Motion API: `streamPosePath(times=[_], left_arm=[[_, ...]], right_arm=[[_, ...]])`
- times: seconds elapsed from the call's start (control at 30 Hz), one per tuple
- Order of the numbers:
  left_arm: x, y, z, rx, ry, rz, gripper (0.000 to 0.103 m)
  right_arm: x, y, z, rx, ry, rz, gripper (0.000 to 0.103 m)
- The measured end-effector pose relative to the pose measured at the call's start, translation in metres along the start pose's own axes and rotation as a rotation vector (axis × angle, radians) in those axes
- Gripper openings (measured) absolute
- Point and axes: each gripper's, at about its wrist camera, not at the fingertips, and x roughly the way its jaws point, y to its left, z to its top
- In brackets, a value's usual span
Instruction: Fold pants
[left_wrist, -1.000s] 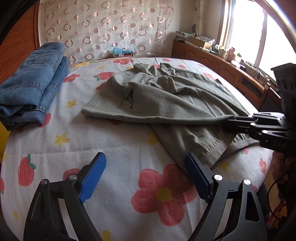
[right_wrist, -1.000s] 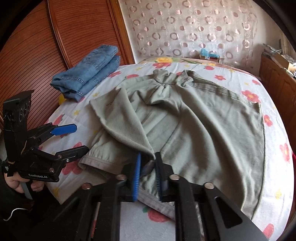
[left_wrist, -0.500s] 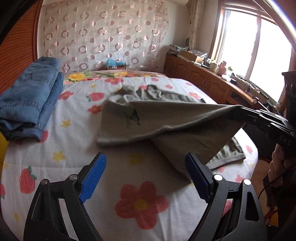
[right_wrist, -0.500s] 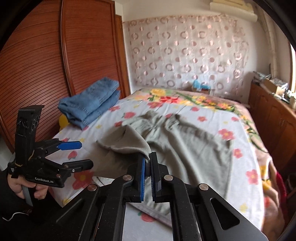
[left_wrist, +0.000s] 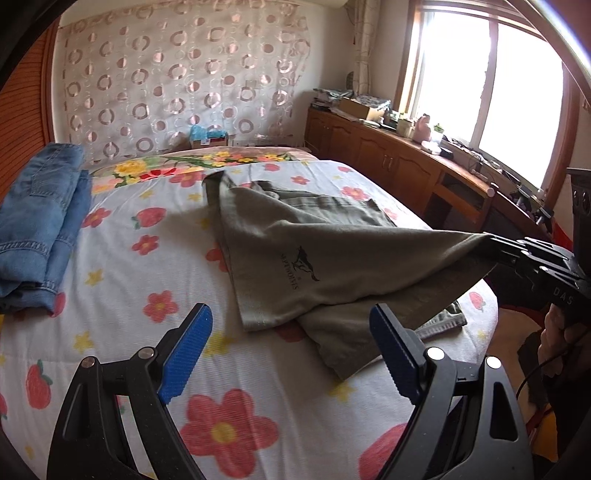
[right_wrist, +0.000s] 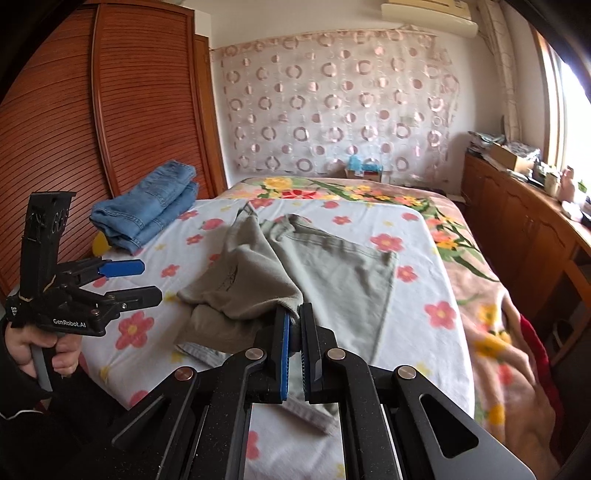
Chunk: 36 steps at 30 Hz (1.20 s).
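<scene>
Right gripper (right_wrist: 293, 350), fingers closed on a lifted corner of the grey pants (left_wrist: 332, 251) lying lengthwise up the bed (left_wrist: 122, 332), holds them ahead-right of the left gripper (left_wrist: 288, 347), wide apart and empty, the nearer to the hem.

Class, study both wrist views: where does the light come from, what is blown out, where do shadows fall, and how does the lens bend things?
Left wrist view: the window is overexposed to white, and the lifted olive pants cast a soft shadow on the floral bedsheet. Right wrist view: daylight enters at the right edge, the wardrobe door bows from fisheye distortion, and the corners are dark.
</scene>
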Motion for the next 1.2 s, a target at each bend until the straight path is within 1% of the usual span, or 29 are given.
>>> streamPosePath(times=[0.03, 0.13, 0.3, 0.4, 0.57, 0.87, 1.0, 1.1, 1.17, 1.2], left_arm=[[0.002, -0.003, 0.000, 0.008, 0.002, -0.003, 0.088], [0.006, -0.007, 0.000, 0.022, 0.010, 0.000, 0.088], [0.014, -0.009, -0.004, 0.038, 0.035, 0.006, 0.088], [0.019, -0.010, -0.006, 0.041, 0.047, 0.007, 0.088], [0.031, -0.013, -0.013, 0.059, 0.077, 0.033, 0.088], [0.041, -0.013, -0.020, 0.053, 0.107, 0.032, 0.088], [0.044, -0.012, -0.023, 0.042, 0.117, 0.028, 0.088], [0.046, -0.011, -0.024, 0.020, 0.125, 0.011, 0.088], [0.047, -0.011, -0.025, 0.011, 0.132, 0.001, 0.088], [0.047, -0.012, -0.025, 0.011, 0.134, 0.002, 0.088]], right_arm=[[-0.006, 0.002, 0.001, 0.004, 0.001, 0.000, 0.005], [-0.007, 0.003, -0.004, 0.018, 0.016, -0.008, 0.005], [0.000, 0.003, -0.011, 0.028, 0.069, -0.032, 0.005], [-0.001, -0.003, -0.013, 0.046, 0.097, -0.026, 0.005], [0.006, -0.006, -0.018, 0.064, 0.160, -0.024, 0.005], [-0.001, -0.008, -0.013, 0.077, 0.170, -0.028, 0.005], [0.007, -0.010, -0.020, 0.060, 0.183, -0.034, 0.005], [0.010, -0.013, -0.023, 0.074, 0.195, -0.028, 0.005], [0.009, -0.015, -0.024, 0.087, 0.200, -0.023, 0.013], [0.010, -0.015, -0.023, 0.085, 0.201, -0.028, 0.014]])
